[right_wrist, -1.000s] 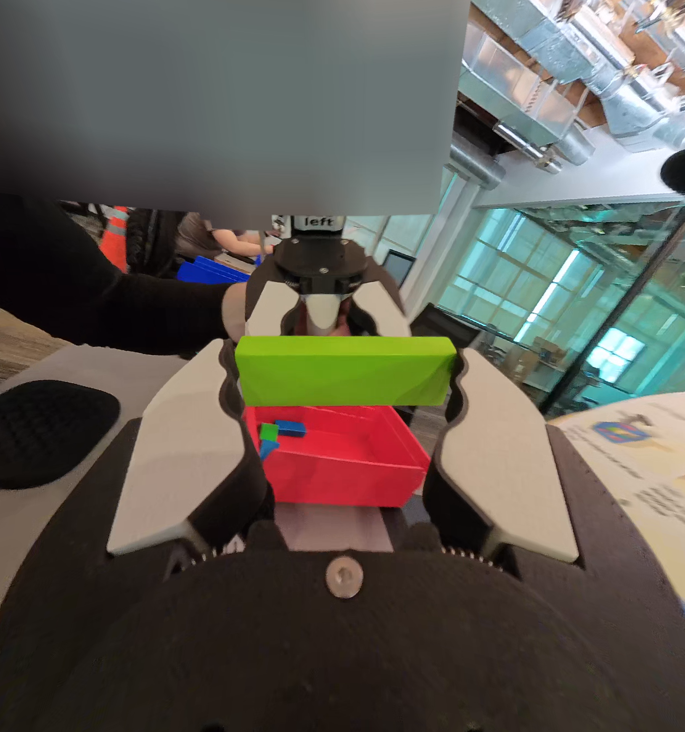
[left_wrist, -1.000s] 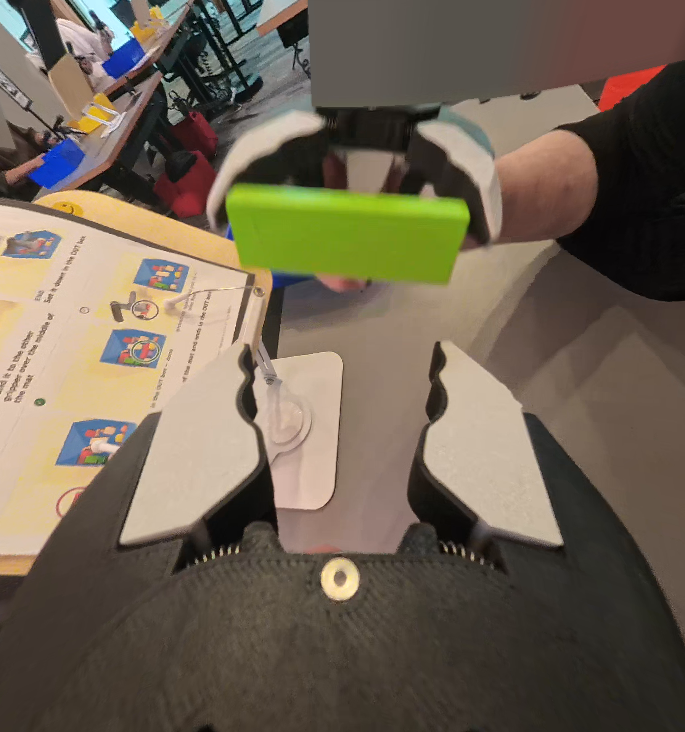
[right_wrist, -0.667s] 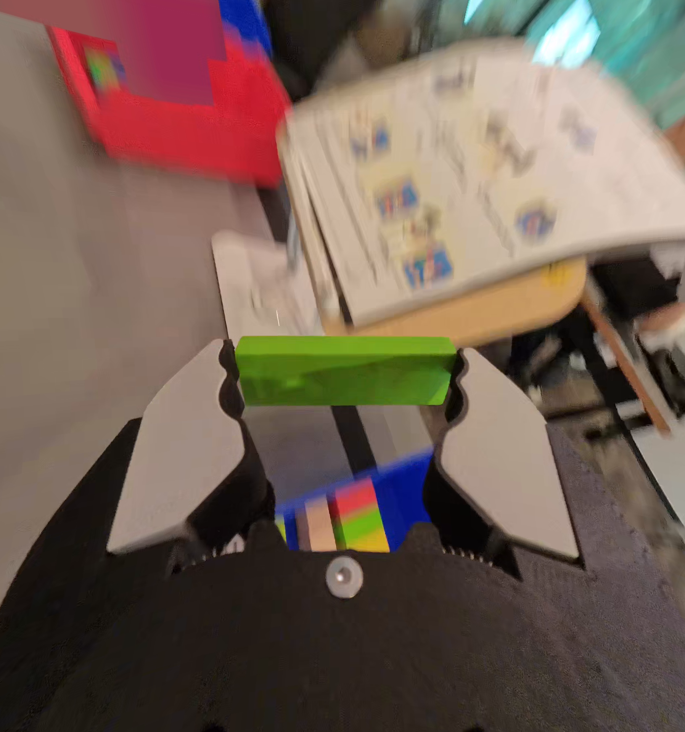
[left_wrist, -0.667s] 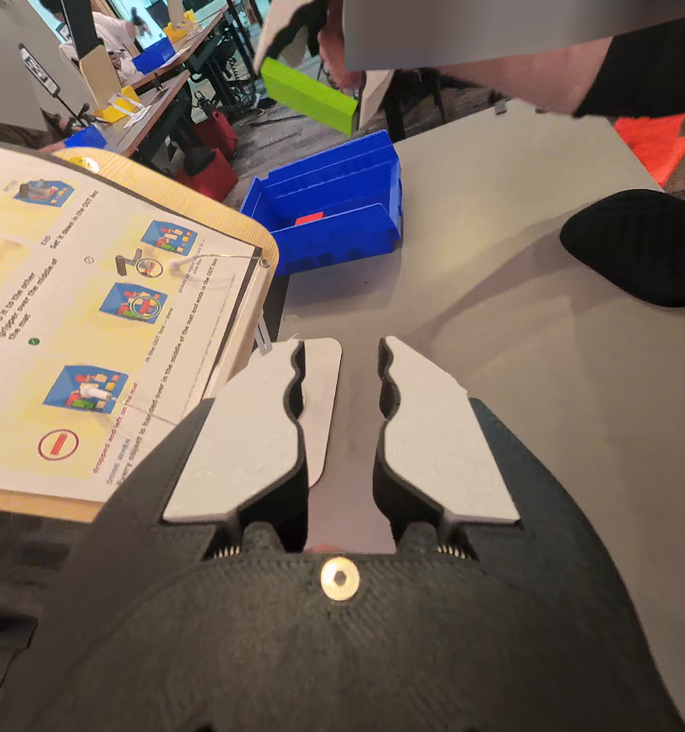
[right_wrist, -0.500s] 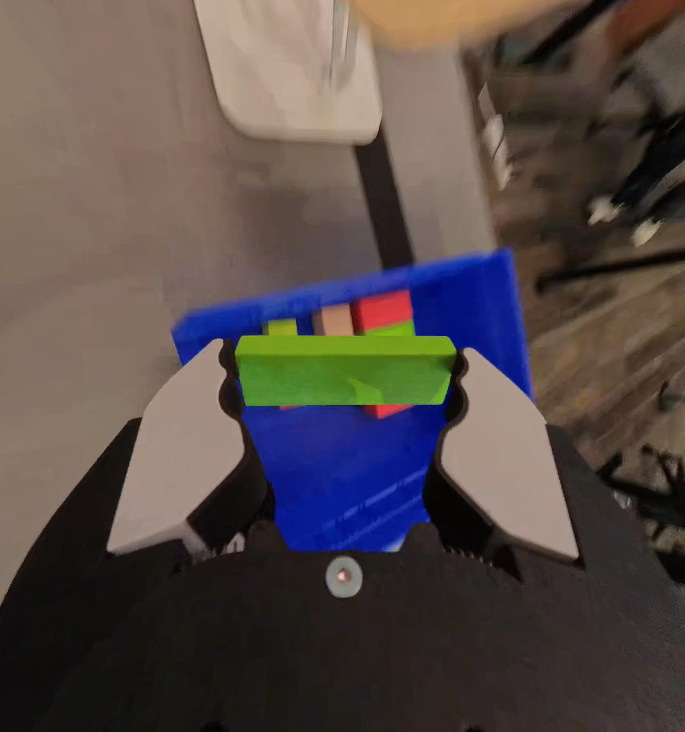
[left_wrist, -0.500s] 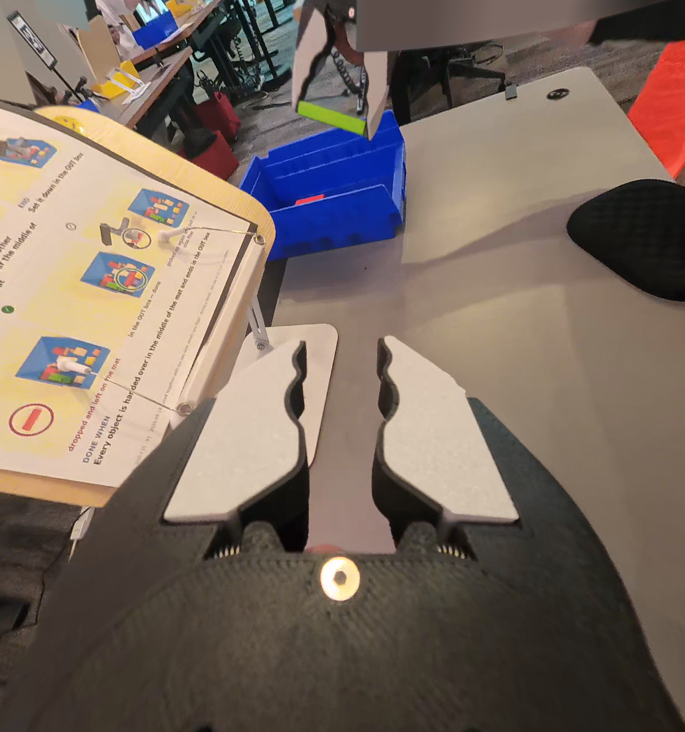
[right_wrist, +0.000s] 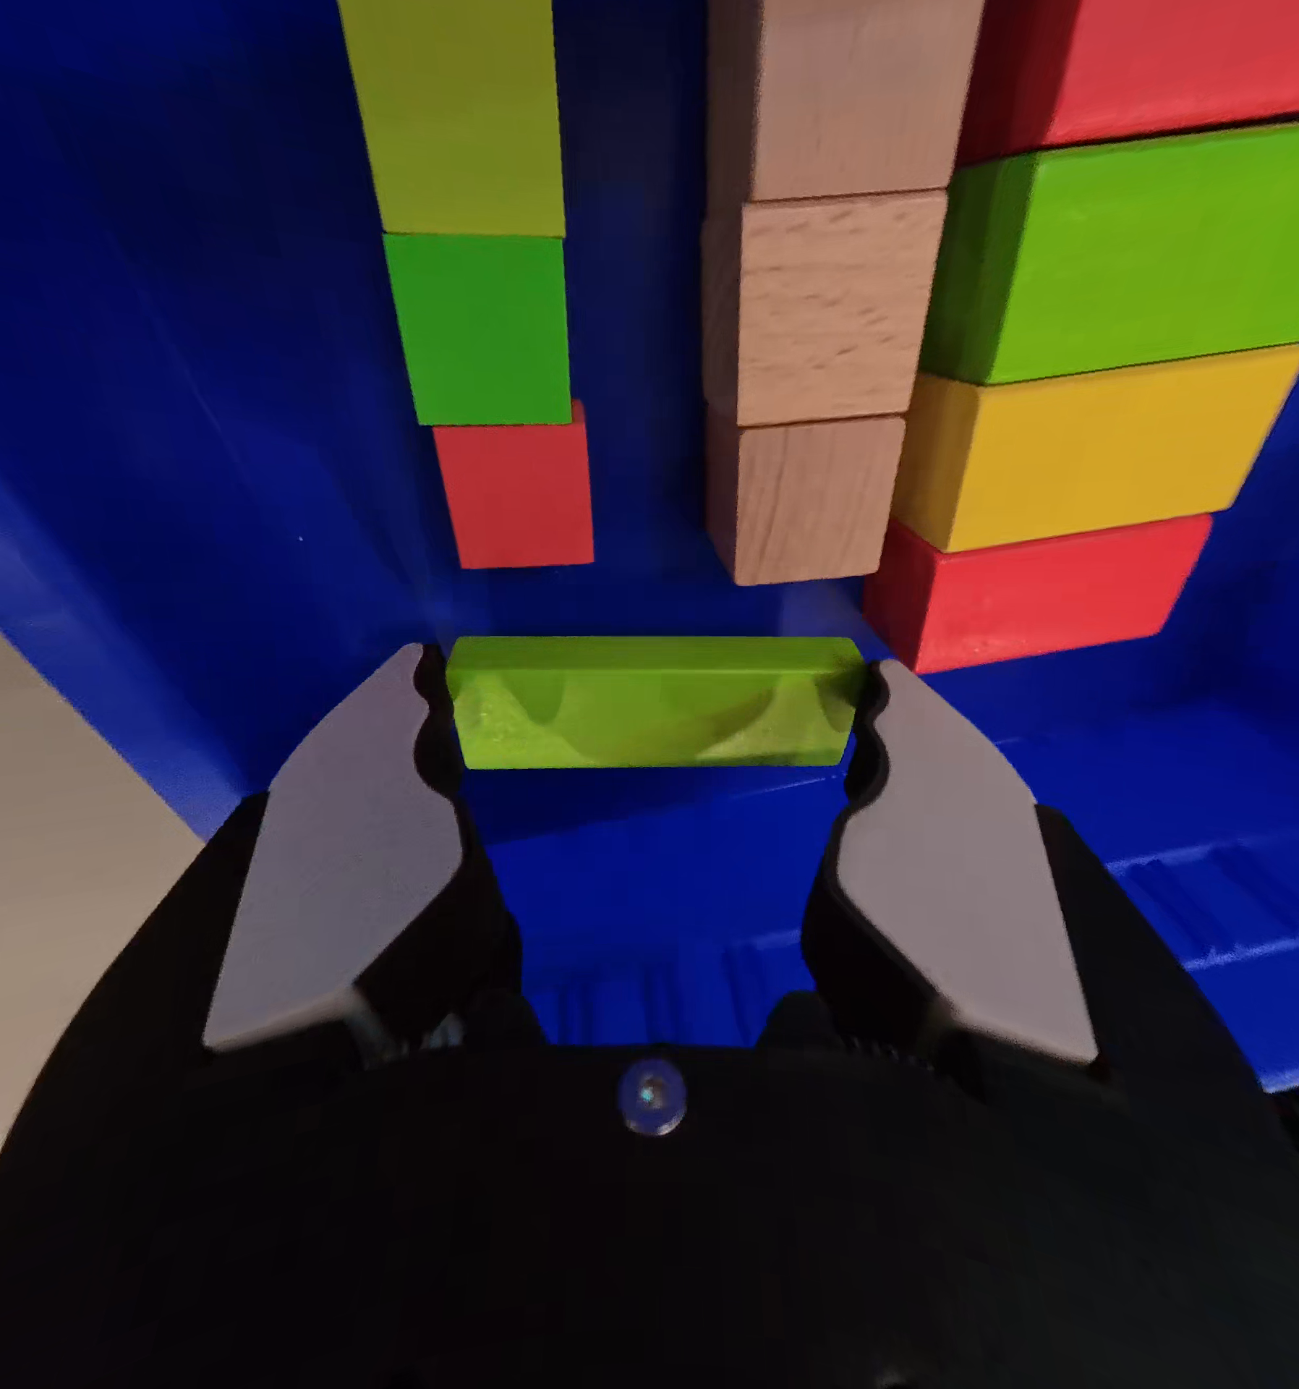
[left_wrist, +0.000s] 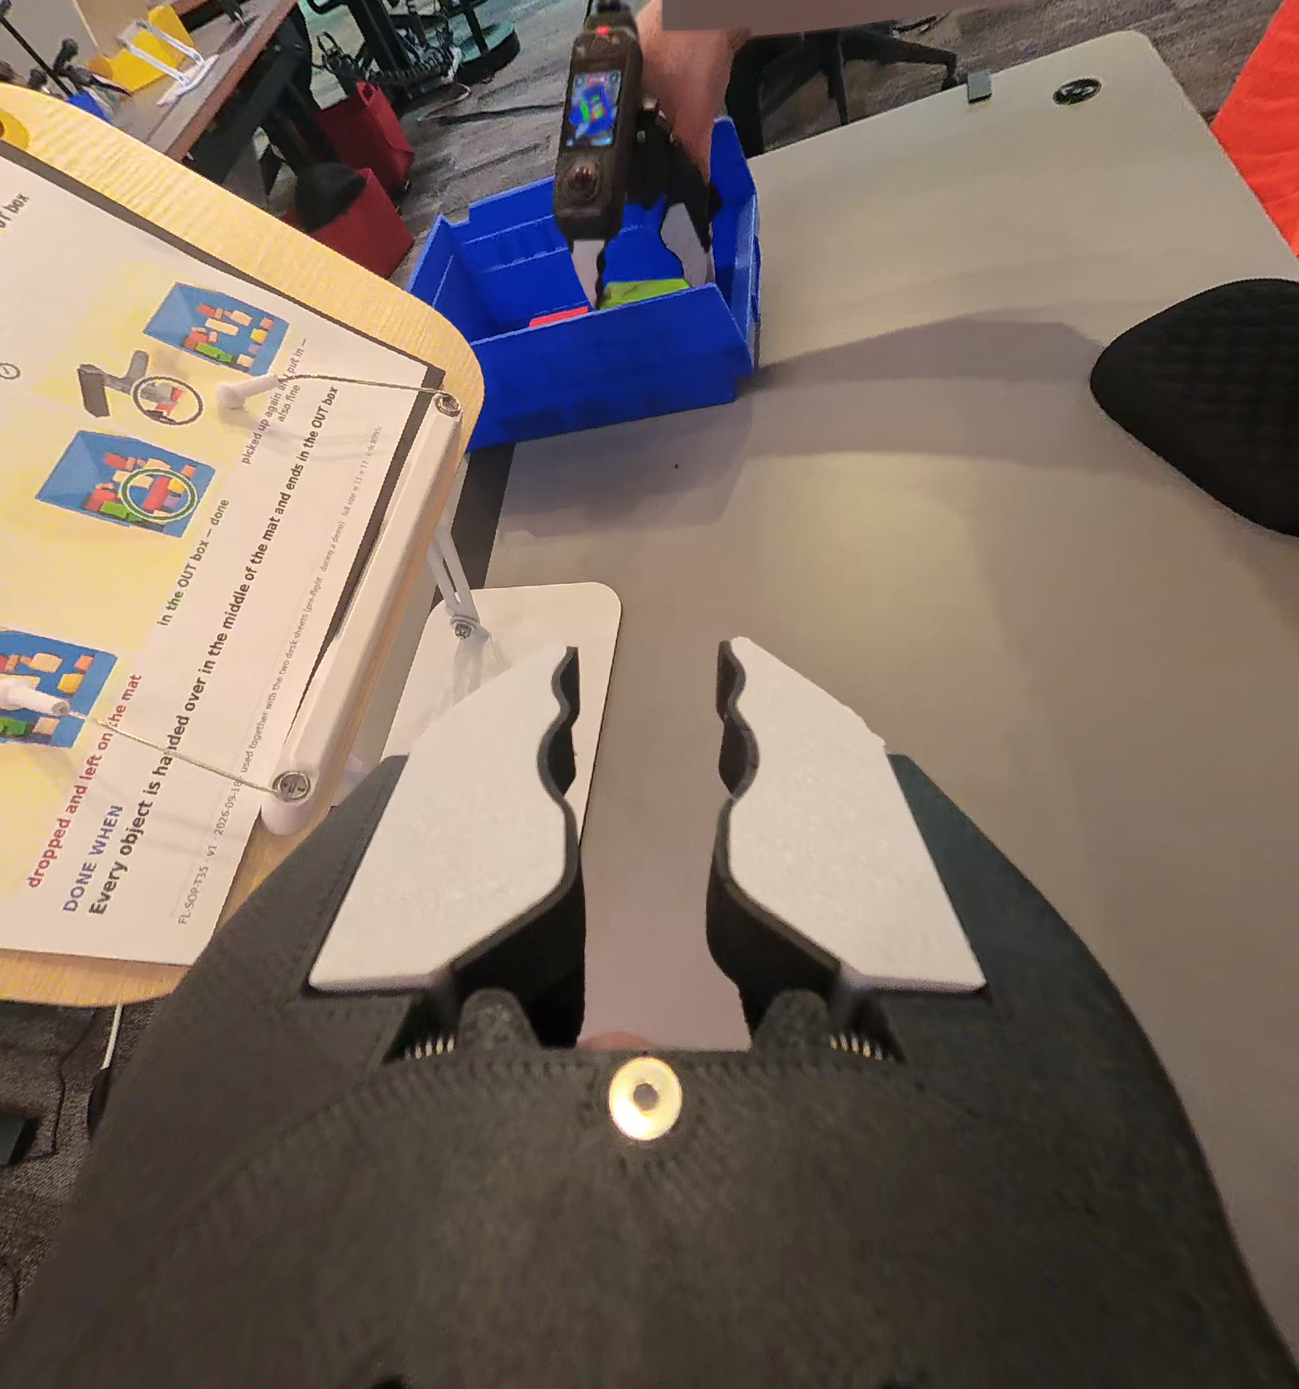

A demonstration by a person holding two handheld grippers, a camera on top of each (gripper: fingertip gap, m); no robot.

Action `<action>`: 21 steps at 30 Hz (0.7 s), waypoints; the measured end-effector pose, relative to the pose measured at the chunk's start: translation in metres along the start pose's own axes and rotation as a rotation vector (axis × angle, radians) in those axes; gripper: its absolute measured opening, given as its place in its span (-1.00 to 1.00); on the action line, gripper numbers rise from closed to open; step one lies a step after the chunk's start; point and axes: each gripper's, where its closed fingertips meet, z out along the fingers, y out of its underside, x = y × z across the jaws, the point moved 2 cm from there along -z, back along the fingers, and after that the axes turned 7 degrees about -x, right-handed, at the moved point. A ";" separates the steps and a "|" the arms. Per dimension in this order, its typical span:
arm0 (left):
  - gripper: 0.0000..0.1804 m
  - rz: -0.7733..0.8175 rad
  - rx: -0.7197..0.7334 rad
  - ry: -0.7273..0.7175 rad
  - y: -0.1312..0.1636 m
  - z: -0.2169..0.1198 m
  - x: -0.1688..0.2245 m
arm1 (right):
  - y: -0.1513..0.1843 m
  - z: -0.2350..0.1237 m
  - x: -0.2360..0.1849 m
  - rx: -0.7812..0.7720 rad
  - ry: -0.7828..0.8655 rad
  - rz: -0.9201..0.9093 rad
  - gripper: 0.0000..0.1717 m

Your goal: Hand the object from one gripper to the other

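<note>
Printed instruction sheet [left_wrist: 180,466] at the table's [left_wrist: 932,601] left edge. Left tongs [left_wrist: 646,661] parted, gripping nothing. Right tongs [right_wrist: 650,703] clamped on green block [right_wrist: 650,706] inside blue bin [right_wrist: 180,376].

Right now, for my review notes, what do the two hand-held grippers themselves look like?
Both match: the left hand-held gripper and the right hand-held gripper each have a black, textured, fan-shaped body, two pale grey fingers with wavy black inner edges, small springs at the finger roots and a silver bolt at the centre. Seen from the left wrist view, the right one carries a dark camera unit with a small lit screen.
</note>
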 end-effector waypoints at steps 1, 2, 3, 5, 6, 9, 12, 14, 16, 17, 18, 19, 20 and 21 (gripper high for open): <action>-0.61 0.000 -0.002 0.002 0.000 0.001 0.000 | -0.002 0.001 0.001 -0.007 -0.008 -0.011 0.18; -0.61 0.000 -0.004 0.005 0.000 0.002 0.001 | -0.004 0.002 0.001 -0.011 -0.017 -0.021 0.18; -0.61 0.001 -0.006 0.008 0.001 0.003 0.001 | -0.004 0.004 0.001 -0.029 -0.026 -0.031 0.18; -0.61 0.005 -0.011 0.008 0.002 0.004 0.002 | -0.007 0.008 -0.002 -0.051 -0.044 -0.065 0.18; -0.61 0.006 -0.013 0.009 0.002 0.004 0.002 | -0.009 0.009 -0.003 -0.054 -0.054 -0.083 0.18; -0.61 0.008 -0.015 0.014 0.003 0.005 0.003 | -0.011 0.010 -0.003 -0.073 -0.060 -0.103 0.18; -0.60 0.009 -0.018 0.018 0.003 0.005 0.004 | -0.011 0.012 -0.003 -0.084 -0.091 -0.117 0.18; -0.59 0.010 -0.023 0.016 0.004 0.006 0.004 | -0.010 0.013 -0.002 -0.101 -0.097 -0.123 0.18; -0.59 0.013 -0.025 0.015 0.004 0.006 0.005 | -0.010 0.013 -0.001 -0.112 -0.098 -0.130 0.18; -0.58 0.013 -0.026 0.015 0.003 0.006 0.005 | -0.010 0.013 -0.001 -0.111 -0.098 -0.130 0.18; -0.58 0.013 -0.026 0.015 0.004 0.006 0.005 | -0.010 0.013 -0.001 -0.112 -0.098 -0.129 0.18; -0.58 0.012 -0.027 0.015 0.004 0.006 0.005 | -0.010 0.013 -0.001 -0.113 -0.097 -0.127 0.19; -0.58 0.012 -0.027 0.017 0.004 0.006 0.005 | -0.010 0.013 -0.001 -0.115 -0.096 -0.126 0.18; -0.58 0.011 -0.029 0.018 0.004 0.007 0.005 | -0.010 0.013 -0.001 -0.117 -0.094 -0.125 0.18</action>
